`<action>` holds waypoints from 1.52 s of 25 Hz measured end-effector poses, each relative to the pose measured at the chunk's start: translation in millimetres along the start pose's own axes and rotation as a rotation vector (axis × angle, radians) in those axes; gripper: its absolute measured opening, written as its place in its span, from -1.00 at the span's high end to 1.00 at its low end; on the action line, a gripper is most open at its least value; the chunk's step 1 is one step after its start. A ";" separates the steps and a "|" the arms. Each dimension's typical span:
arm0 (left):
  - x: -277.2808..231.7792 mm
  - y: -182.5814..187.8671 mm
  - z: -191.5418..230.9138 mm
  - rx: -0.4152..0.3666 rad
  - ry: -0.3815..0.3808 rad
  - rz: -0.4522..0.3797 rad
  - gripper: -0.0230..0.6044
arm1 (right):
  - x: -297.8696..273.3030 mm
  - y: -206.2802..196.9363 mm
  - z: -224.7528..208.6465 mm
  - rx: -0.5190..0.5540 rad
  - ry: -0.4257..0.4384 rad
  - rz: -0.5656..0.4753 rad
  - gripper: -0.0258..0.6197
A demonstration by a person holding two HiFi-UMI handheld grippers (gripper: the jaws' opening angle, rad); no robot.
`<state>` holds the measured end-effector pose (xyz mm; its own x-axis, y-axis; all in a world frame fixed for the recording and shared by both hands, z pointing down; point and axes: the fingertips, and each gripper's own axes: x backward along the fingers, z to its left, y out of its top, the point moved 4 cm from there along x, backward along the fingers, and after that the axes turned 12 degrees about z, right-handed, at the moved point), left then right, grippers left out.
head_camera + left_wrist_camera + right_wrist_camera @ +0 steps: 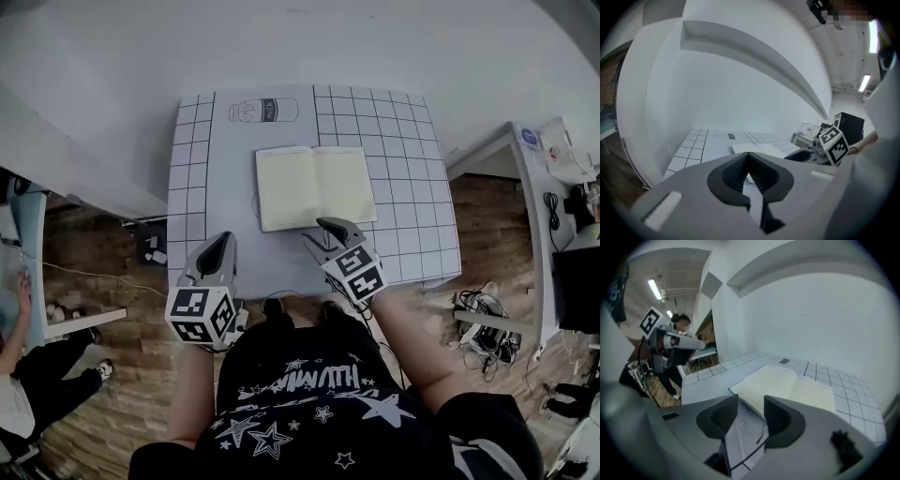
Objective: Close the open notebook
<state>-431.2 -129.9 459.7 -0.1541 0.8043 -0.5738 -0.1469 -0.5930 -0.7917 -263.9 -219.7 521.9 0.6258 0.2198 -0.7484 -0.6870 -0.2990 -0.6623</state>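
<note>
A: Head view: cream-paged open notebook (316,186) lies flat mid white gridded counter (192,187). Right hand-held gripper (322,232) is by its near edge, jaws wide, empty.

B: Only the left gripper view shows the left hand-held gripper (748,157) pinched together, empty. Wood floor (94,272) around.

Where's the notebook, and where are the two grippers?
notebook (315,186), head view, on its middle fold.
left gripper (225,240), head view, between its closed fingertips.
right gripper (319,232), head view, between its parted fingertips.

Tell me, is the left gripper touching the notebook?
Apart. The head view shows bare table between the left gripper and the notebook.
</note>
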 end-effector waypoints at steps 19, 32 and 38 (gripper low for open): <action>-28.4 -10.5 34.3 -0.055 -0.171 0.085 0.90 | -60.6 -7.5 7.3 0.368 -0.347 0.285 0.27; -33.5 -6.1 43.0 -0.053 -0.188 0.078 0.90 | -57.3 -4.8 10.0 0.403 -0.390 0.291 0.27; -33.4 -4.6 41.8 -0.056 -0.197 0.073 0.90 | -41.3 -1.3 7.2 0.322 -0.436 0.209 0.27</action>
<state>-466.2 -155.6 491.2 -0.3512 0.7332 -0.5823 -0.0743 -0.6418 -0.7632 -291.5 -221.8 553.4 0.3018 0.5694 -0.7647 -0.9000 -0.0946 -0.4256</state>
